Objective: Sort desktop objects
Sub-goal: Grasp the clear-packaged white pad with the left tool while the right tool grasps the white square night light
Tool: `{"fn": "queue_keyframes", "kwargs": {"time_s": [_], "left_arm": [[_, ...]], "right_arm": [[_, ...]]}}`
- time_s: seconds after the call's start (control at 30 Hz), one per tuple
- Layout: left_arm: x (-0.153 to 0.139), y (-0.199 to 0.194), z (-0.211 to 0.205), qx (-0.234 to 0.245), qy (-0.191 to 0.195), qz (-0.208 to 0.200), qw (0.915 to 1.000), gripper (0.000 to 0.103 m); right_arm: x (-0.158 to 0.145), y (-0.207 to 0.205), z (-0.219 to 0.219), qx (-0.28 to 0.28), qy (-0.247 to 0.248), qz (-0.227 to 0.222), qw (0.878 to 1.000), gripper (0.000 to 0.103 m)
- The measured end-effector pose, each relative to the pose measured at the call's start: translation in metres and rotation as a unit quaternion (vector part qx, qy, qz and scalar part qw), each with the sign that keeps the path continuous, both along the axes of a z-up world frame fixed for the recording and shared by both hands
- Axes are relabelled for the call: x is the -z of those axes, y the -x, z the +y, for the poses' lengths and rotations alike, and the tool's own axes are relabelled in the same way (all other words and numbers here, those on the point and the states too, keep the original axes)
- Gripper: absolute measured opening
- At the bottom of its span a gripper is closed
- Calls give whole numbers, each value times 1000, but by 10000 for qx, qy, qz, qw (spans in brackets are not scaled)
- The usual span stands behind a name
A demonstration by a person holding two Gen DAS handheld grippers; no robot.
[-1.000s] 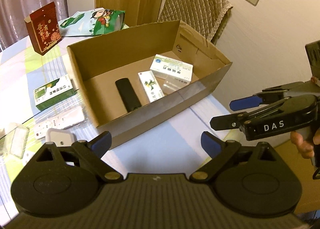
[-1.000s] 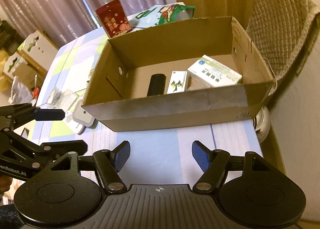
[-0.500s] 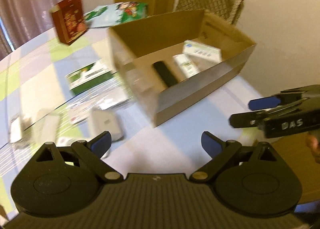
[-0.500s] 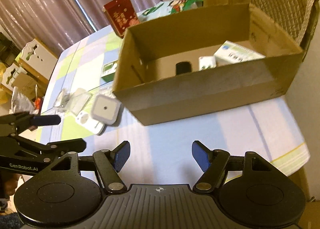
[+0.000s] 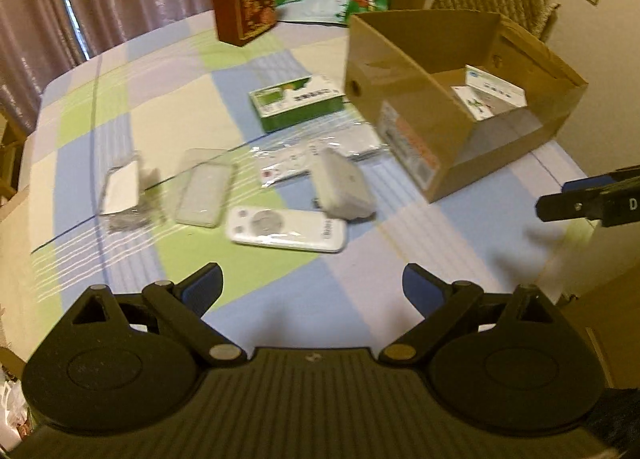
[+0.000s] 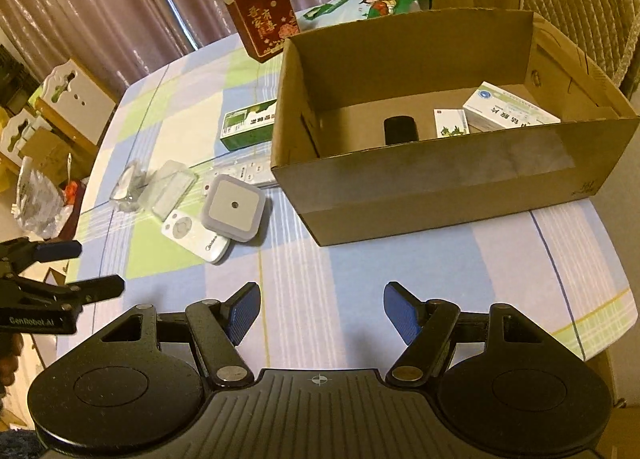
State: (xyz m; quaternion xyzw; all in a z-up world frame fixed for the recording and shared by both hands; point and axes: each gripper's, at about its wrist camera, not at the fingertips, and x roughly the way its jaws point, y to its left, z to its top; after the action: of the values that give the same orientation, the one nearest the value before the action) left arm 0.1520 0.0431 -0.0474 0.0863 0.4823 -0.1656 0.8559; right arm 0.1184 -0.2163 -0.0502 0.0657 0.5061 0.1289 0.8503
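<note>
Each black hand-held gripper (image 6: 320, 311) has blue finger pads (image 6: 243, 309), brass-coloured pivot screws, and apparently "GenRobot.AI" lettering.

My left camera looks down along my open jaws from the near edge of the worktop (image 5: 168, 107), facing the white remote (image 5: 286, 227) close ahead, the cardboard box (image 5: 416, 131) off to the right. My right camera sits higher, facing the box (image 6: 440, 187) head-on. Both views share the box, remote (image 6: 196, 237) and red carton (image 6: 262, 15).
</note>
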Motion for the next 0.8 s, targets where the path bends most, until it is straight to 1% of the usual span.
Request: {"fn": "queue_keyframes", "kwargs": {"time_s": [0.27, 0.47, 0.8], "left_arm": [[3, -5, 29, -193, -149, -118, 9996, 95], [8, -11, 42, -296, -168, -42, 9994, 95], [15, -32, 69, -612, -260, 10, 9978, 95]], "right_arm": [[10, 1, 13, 131, 72, 112, 9998, 71], [13, -5, 26, 84, 65, 181, 9998, 71], [22, -17, 44, -34, 72, 360, 9993, 71]]}}
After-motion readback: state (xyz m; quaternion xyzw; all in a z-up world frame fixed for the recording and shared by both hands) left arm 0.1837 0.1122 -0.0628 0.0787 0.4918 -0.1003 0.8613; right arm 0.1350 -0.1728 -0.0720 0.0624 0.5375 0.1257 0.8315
